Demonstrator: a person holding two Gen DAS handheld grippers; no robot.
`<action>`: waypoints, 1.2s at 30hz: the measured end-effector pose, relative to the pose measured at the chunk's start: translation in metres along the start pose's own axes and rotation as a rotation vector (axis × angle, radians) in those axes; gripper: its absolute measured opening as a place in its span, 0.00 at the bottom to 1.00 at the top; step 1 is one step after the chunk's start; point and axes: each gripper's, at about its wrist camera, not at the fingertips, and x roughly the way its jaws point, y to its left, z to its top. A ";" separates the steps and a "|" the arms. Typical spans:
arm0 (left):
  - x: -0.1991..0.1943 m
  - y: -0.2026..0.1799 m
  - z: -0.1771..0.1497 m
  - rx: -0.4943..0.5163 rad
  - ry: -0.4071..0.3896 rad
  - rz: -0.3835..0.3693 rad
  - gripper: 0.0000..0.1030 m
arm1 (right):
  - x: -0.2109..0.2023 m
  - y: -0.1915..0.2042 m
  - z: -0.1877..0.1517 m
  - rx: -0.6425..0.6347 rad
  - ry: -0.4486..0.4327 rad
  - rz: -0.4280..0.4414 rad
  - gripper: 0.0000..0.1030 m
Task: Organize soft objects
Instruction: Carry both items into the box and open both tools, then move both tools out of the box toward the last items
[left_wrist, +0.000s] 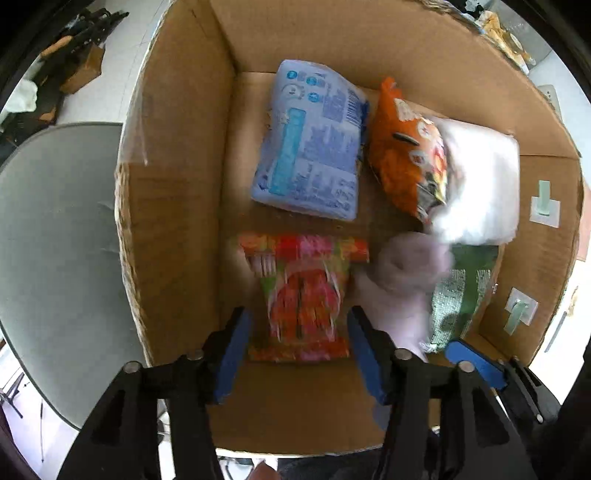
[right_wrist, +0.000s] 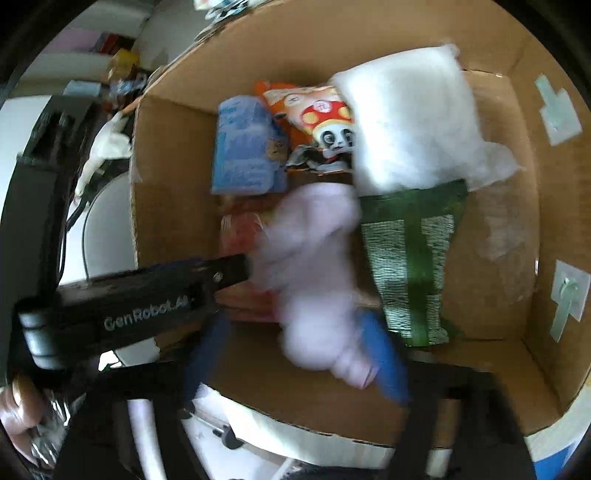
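Handling pink plush toy (right_wrist: 314, 273): light, squashy, grab mid-body | left tool (left_wrist: 299, 332) apart astride snack packet (left_wrist: 303, 295) | right tool (right_wrist: 295, 354) apart, toy between, unpinched.

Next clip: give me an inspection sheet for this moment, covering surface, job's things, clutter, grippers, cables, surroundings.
Surface: open cardboard box, seen from above; grey round table beside it.
Job's things: in the box lie a blue tissue pack, an orange snack bag, a white pillow pack, a green packet and a red-green candy bag; a pale pink soft item is blurred.
Clutter: tape pieces on the box wall.
Grippers: left gripper open astride the candy bag, not pressing it; right gripper open, pink item between its jaws.
Cables: dark cable beyond the box.
Surroundings: white floor, dark gear in the corner.
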 end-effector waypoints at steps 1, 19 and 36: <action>-0.001 0.000 -0.002 -0.003 -0.006 0.000 0.52 | 0.001 0.002 -0.001 -0.008 0.001 -0.015 0.85; -0.062 -0.014 -0.087 -0.002 -0.301 0.054 0.52 | -0.059 0.001 -0.039 -0.091 -0.161 -0.376 0.85; -0.134 -0.023 -0.180 -0.012 -0.555 0.064 0.69 | -0.147 0.002 -0.132 -0.147 -0.353 -0.417 0.85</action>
